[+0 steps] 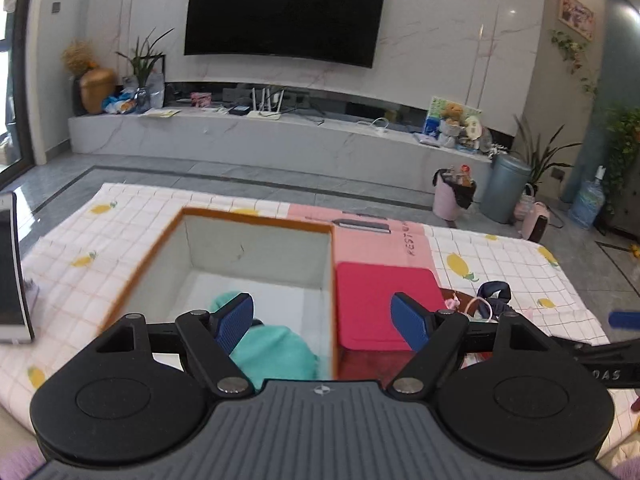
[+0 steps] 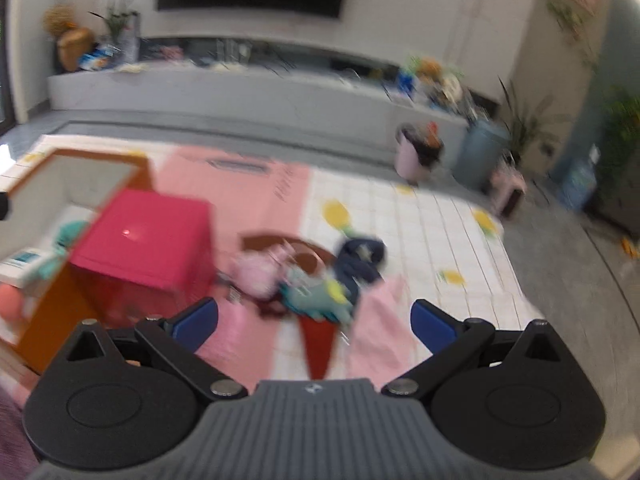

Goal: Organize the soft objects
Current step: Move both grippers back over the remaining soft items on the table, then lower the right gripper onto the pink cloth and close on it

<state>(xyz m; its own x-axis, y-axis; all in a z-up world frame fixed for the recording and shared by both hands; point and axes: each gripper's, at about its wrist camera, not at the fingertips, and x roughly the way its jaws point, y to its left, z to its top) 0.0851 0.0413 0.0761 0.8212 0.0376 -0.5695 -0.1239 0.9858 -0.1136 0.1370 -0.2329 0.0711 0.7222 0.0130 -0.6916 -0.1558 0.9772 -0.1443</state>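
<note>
Now my left gripper (image 1: pixel 322 322) hangs wide open and empty over the orange box (image 1: pixel 256 216), a teal cloth (image 1: pixel 276 350) inside. My right gripper (image 2: pixel 314 320), equally wide and empty, faces the clothes pile (image 2: pixel 320 284) beside the box; next comes a pinch there.

Far wall, pale marble, and a big dark television (image 1: pixel 286 10) hangs on it. Below runs a long low grey shelf (image 1: pixel 256 136), cluttered. Grey tiled floor (image 1: pixel 224 178), potted plants (image 1: pixel 536 156) at right.
</note>
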